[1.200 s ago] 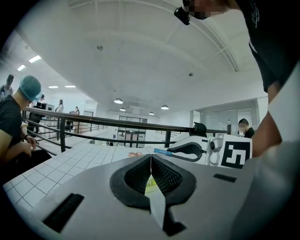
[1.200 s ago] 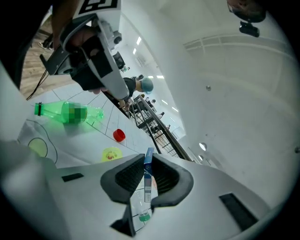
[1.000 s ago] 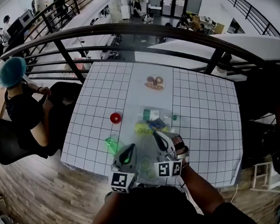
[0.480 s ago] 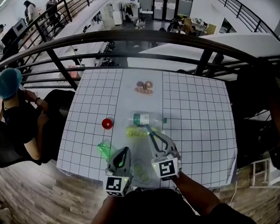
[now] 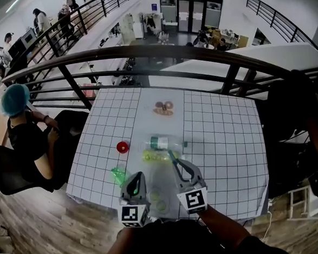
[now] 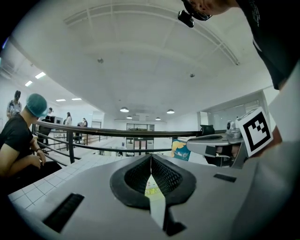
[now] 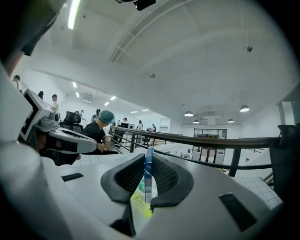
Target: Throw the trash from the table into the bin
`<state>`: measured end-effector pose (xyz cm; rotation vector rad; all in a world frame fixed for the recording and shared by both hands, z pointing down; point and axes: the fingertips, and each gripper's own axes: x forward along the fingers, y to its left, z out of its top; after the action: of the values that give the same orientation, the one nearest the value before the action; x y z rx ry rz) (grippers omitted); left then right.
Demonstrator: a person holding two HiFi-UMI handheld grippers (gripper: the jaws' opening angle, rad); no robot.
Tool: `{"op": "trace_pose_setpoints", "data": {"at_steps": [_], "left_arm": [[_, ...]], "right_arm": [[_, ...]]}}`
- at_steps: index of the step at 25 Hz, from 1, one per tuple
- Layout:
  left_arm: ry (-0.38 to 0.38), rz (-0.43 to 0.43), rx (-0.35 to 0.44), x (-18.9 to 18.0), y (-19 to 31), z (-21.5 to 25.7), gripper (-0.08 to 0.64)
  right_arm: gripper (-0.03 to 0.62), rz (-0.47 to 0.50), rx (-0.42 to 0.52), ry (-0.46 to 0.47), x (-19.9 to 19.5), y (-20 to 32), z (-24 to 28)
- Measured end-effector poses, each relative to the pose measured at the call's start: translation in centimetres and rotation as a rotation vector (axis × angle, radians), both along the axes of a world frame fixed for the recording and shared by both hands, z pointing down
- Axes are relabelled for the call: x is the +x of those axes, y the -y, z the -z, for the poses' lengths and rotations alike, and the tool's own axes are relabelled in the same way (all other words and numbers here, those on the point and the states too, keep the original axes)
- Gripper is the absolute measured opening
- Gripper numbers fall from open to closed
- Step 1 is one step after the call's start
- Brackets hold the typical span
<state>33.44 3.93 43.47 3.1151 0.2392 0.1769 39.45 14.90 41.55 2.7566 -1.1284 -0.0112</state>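
Observation:
My right gripper [image 5: 175, 159] is shut on a thin blue snack packet [image 7: 148, 174], which stands edge-on between its pads above the table. From the left gripper view the same blue packet [image 6: 181, 150] sticks out of the right gripper [image 6: 212, 142]. On the table just beyond lie a yellow-green wrapper [image 5: 153, 156] and a clear plastic bottle [image 5: 161, 143] with a green label. My left gripper [image 5: 137, 178] is shut and holds nothing; it hovers beside a crumpled green cup [image 5: 119, 175]. In its own view the left gripper [image 6: 151, 165] shows closed pads. No bin is in view.
A red lid [image 5: 122, 147] lies left of the bottle, and a plate of pastries [image 5: 163, 108] sits farther back. The white gridded table [image 5: 225, 141] is fenced by a black railing [image 5: 143, 51] beyond. A seated person in a teal cap [image 5: 16, 98] is at the table's left.
The right gripper has rolled and drawn up and back from the trash pile with the blue packet in it. The left gripper has risen slightly, still shut.

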Motion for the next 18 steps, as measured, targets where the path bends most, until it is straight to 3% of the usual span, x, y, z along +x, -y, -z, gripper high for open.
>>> {"op": "trace_pose_setpoints", "data": {"at_steps": [10,18], "left_arm": [[-0.025,0.12,0.014,-3.4,-0.6,1.4,0.023],[-0.028,0.255,0.004,-9.1,1.6,2.0,0.023]], "right_arm": [[0.063,0.107,0.062,0.085,-3.6,-0.4,0.0],[0.063,0.266,0.065,0.054,-7.2,3.7,2.0]]}}
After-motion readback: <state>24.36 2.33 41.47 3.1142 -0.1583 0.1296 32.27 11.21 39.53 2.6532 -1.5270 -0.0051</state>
